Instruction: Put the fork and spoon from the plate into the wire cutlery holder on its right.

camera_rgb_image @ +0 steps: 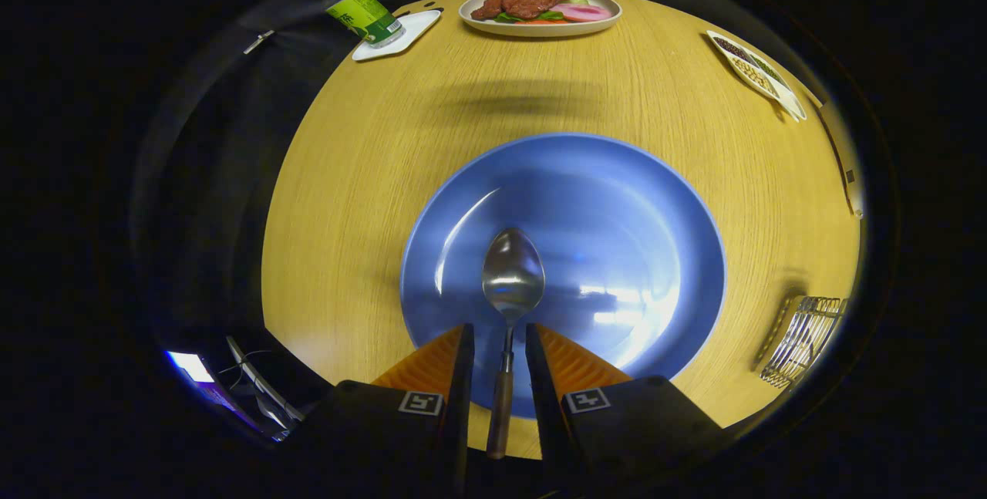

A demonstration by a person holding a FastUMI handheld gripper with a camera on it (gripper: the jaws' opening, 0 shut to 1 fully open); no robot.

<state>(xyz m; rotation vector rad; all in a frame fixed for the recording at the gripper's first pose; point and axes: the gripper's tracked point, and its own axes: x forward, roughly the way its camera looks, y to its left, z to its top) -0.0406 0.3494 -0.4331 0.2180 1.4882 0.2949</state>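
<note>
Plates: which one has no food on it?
The big blue plate, just ahead of the fingers. It holds only the spoon, whose handle lies between them; the others hold food.

Silver spoon (513, 277) on blue plate (617, 198), yellow wood-grain table (370, 175)

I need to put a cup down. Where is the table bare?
Bare wood lies between the blue plate and the food plate, and left of the blue plate. The gripper straddles the spoon. Wire cutlery holder crowds the right.
</note>
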